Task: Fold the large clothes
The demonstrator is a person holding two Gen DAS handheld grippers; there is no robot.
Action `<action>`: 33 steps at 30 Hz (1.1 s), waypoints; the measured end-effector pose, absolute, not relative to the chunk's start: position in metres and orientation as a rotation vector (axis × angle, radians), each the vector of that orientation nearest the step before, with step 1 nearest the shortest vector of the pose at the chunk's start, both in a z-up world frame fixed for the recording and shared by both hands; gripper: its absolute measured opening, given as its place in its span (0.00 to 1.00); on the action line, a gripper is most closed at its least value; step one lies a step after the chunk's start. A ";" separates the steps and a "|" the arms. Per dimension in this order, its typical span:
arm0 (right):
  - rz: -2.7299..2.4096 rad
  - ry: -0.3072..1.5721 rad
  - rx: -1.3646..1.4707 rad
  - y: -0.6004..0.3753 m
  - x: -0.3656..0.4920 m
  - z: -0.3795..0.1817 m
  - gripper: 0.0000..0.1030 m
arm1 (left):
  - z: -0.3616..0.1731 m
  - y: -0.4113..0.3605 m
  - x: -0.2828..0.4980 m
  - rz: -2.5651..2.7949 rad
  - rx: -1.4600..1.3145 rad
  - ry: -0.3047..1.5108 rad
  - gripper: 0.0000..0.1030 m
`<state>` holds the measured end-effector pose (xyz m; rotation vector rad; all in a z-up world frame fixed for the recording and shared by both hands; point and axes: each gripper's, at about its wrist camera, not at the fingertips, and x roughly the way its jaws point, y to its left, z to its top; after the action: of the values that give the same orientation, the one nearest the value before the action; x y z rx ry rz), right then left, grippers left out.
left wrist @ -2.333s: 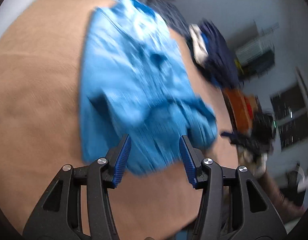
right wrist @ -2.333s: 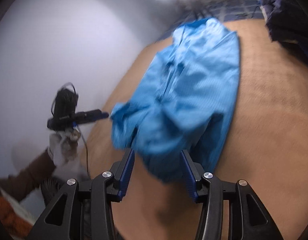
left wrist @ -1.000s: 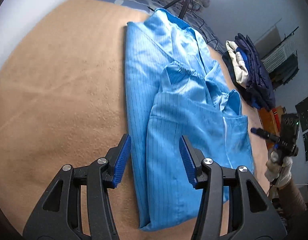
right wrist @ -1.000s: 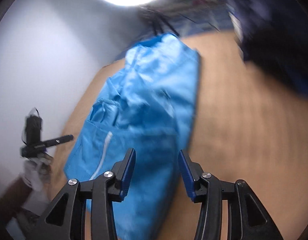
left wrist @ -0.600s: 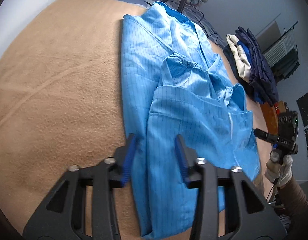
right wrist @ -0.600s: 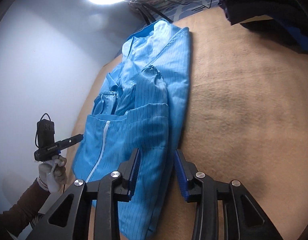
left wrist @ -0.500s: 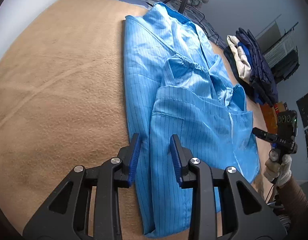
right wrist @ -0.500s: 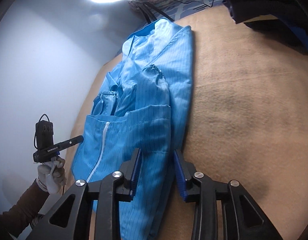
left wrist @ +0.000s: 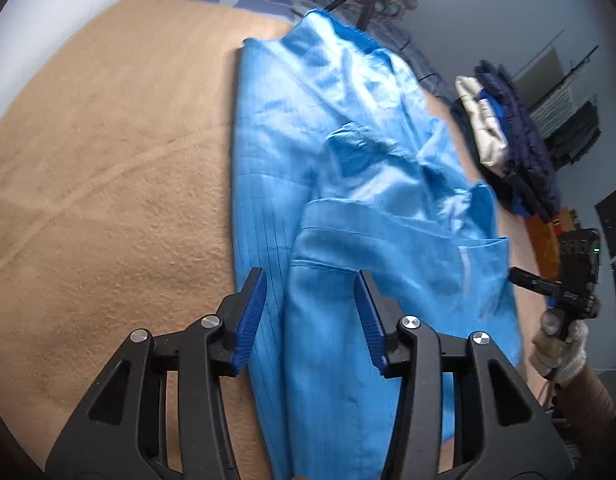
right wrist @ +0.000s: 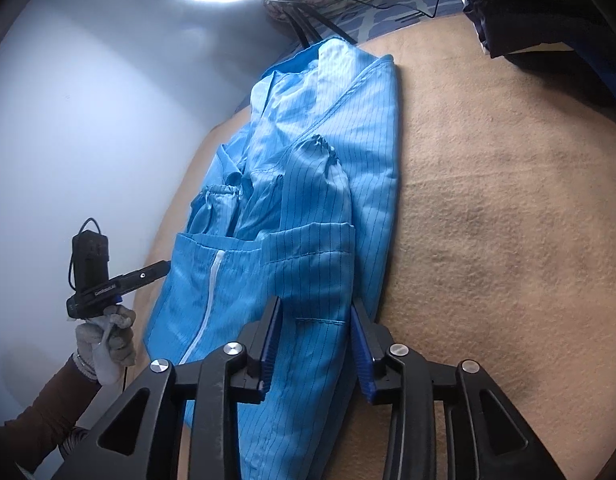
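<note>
garment: blue coat (right wrist: 308, 216) lying lengthwise on the tan blanket (right wrist: 487, 220), collar at far end, both sleeves folded in over the front, hem end nearest the cams.
left gripper (left wrist: 308, 312): jaws now sitting wide apart again, holding nothing. 0.5 s ago they were narrower over this same fold edge. Cloth lying between the fingers, not pinched. View is blurring, so it's moving.
right gripper (right wrist: 313, 340): jaws partly closed, straddling the folded sleeve/hem layer. Narrower than 1 s ago. Blue pads near or touching the fabric, can't tell if it's actually clamping.
change: 2.3 s ago coat was bunched and in motion; now it's lying flat as a long narrow strip.
meaning: prob lengthwise folds done, next is likely hem-to-collar fold. Left needs to re-close before any lift.
risk: thin slippery-looking cloth, layers could be sliding apart if only the top ply gets grabbed.
bg: dark clothes pile (left wrist: 515, 148) at far side, well apart from the coat.
</note>
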<state>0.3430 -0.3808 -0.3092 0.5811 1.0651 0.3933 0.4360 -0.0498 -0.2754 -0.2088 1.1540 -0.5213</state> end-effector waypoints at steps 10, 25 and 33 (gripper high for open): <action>0.387 1.064 0.488 -0.371 0.348 -0.301 0.05 | -0.258 -0.051 0.413 -0.499 -0.141 1.081 0.00; 0.245 1.120 0.322 -0.358 0.353 -0.301 0.27 | -0.236 -0.059 0.387 -0.419 0.033 0.946 0.02; 0.281 0.919 0.166 -0.320 0.347 -0.268 0.30 | -0.243 -0.097 0.404 -0.482 0.069 0.961 0.08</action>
<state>0.3473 -0.3197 -0.2677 0.1664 0.9189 0.2810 0.4044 -0.0967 -0.2433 0.0689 0.9609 -0.4825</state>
